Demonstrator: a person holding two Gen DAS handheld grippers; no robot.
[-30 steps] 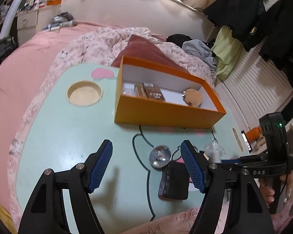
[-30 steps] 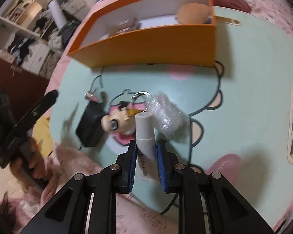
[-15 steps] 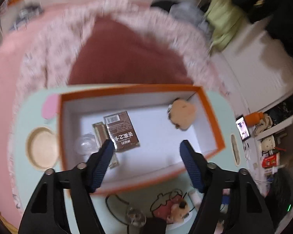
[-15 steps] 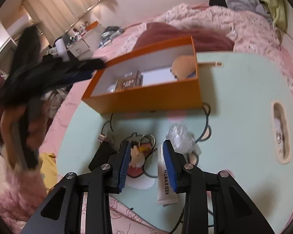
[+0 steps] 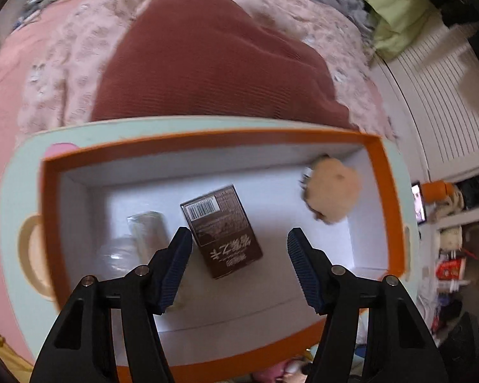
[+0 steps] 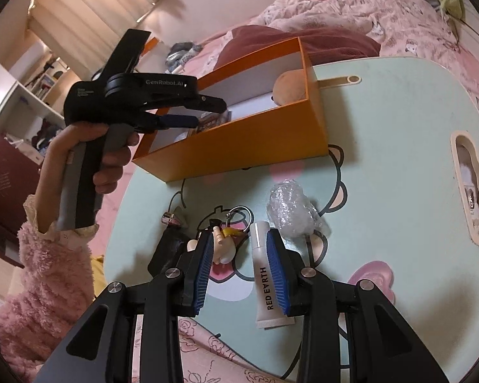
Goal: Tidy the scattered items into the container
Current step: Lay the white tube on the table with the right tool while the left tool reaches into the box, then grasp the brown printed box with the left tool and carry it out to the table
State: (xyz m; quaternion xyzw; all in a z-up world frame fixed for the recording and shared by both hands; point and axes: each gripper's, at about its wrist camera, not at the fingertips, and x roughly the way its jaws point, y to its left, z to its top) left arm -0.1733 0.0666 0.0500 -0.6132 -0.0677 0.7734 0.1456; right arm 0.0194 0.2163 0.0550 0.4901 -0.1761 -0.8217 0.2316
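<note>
The orange box (image 5: 207,138) with a white inside holds a brown carton (image 5: 222,233), a clear packet (image 5: 148,229), a clear round item (image 5: 118,253) and a tan plush (image 5: 332,191). My left gripper (image 5: 236,266) hangs open and empty over the box; it also shows in the right wrist view (image 6: 188,111). My right gripper (image 6: 239,265) is open above the table (image 6: 399,175). The white tube (image 6: 266,281) lies beside its right finger. A figure keychain (image 6: 223,242), a crumpled plastic bag (image 6: 292,212) and a black pouch (image 6: 166,252) lie near it.
A small metal bell (image 6: 171,220) lies left of the keychain. A dark cable (image 6: 182,194) loops on the table. Pink bedding (image 5: 79,48) and a maroon cushion (image 5: 207,63) surround the table. The table has a round cup recess (image 5: 32,255) and a slot (image 6: 471,188).
My left gripper rose from the table and moved over the box. My right gripper let go of the white tube, opened and drew back; the tube now lies on the table.
</note>
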